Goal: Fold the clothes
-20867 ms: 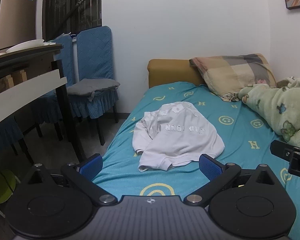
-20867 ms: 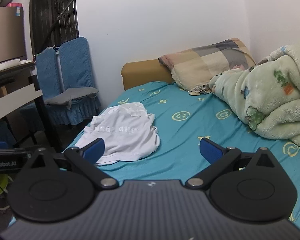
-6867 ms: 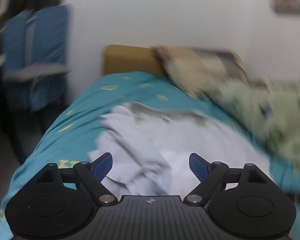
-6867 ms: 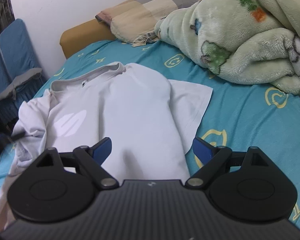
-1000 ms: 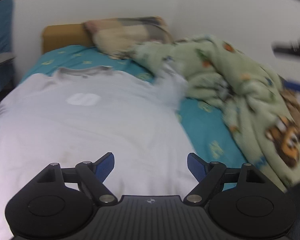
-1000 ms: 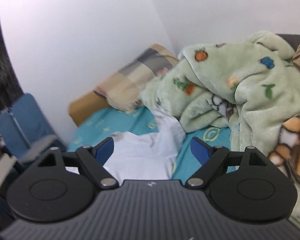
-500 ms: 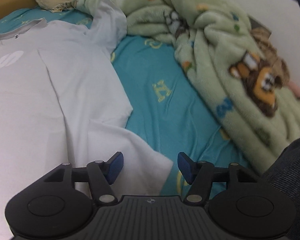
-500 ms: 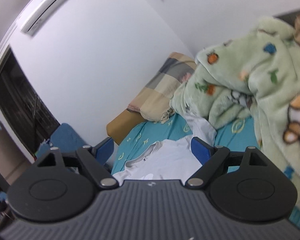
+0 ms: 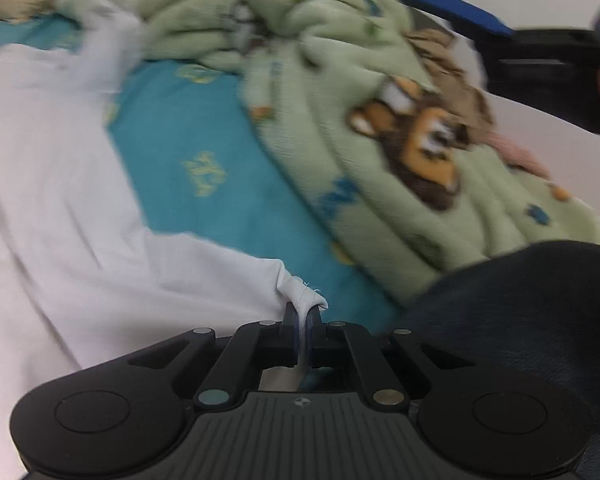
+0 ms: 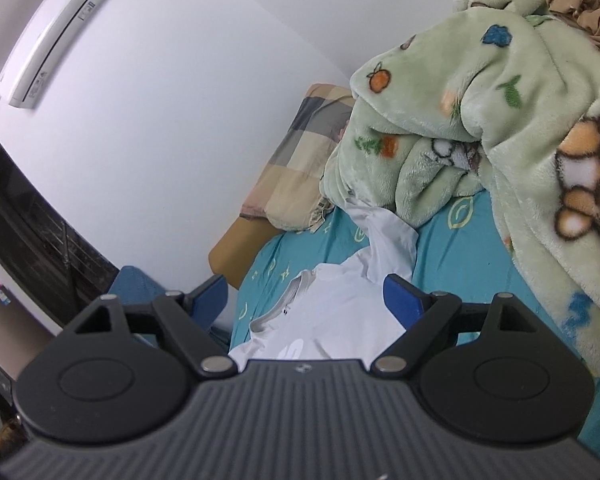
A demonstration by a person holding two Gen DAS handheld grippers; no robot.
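a white shirt [image 9: 56, 200] is laid out flat on a teal bedsheet [image 9: 204, 168], its collar toward the head of the bed and one sleeve flung up against a green blanket [image 9: 380, 120]. the near corner of the shirt's hem is pinched between the pads of the left gripper [image 9: 301, 316], whose jaws are closed fully on the cloth; a small peak of white fabric is pushed up just ahead of the fingertips. the corner is held low, near the sheet, beside a dark trouser leg [image 9: 520, 300] at the right edge of the left wrist view.

the right gripper [image 10: 306, 294] is held above the bed with its jaws spread wide and nothing between them. past its blue pads the collar end of the shirt [image 10: 332, 312] is seen, with the raised sleeve touching the blanket [image 10: 480, 120]. a checked pillow [image 10: 300, 168] is propped behind, against a white wall [image 10: 180, 100] on which an air conditioner [image 10: 60, 28] is mounted.
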